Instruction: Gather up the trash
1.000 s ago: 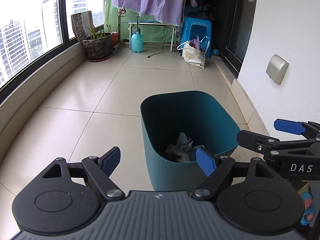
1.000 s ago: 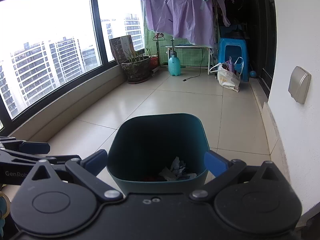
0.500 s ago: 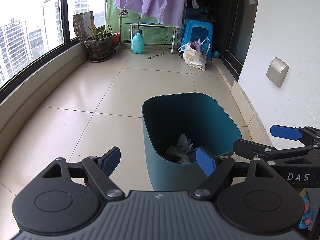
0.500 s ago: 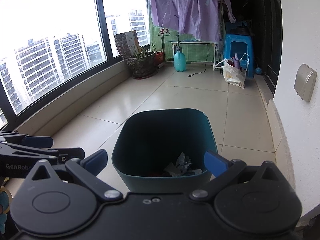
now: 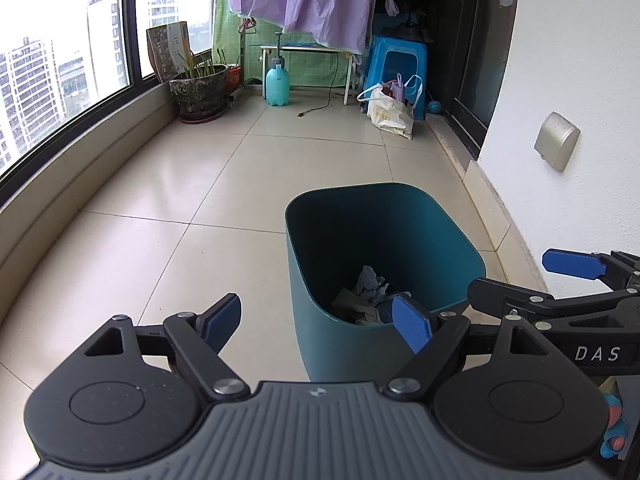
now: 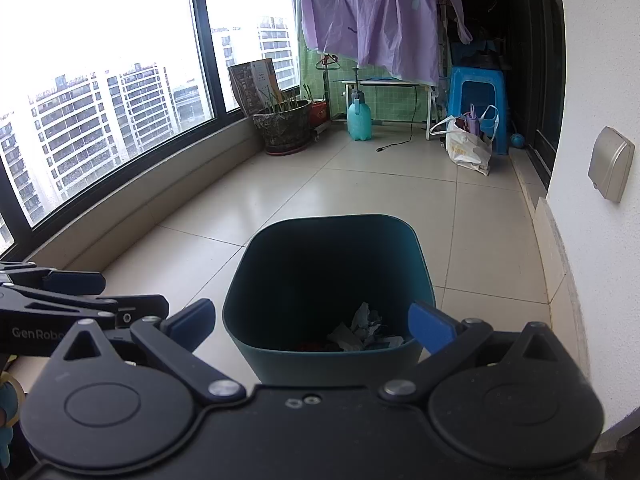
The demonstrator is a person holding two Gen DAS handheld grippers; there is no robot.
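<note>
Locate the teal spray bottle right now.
The teal spray bottle stands on the floor at the far end of the balcony, just left of the small white table, between the potted plant and the blue stool.

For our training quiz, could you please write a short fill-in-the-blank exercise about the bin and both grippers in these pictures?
1. The teal bin stands on the tiled ____.
2. The crumpled paper lies ____ the bin.
3. The jaws of the left gripper and right gripper are both ____ and hold nothing.
4. The potted plant stands beside the ____.

Missing words: floor; inside; open; window
</note>
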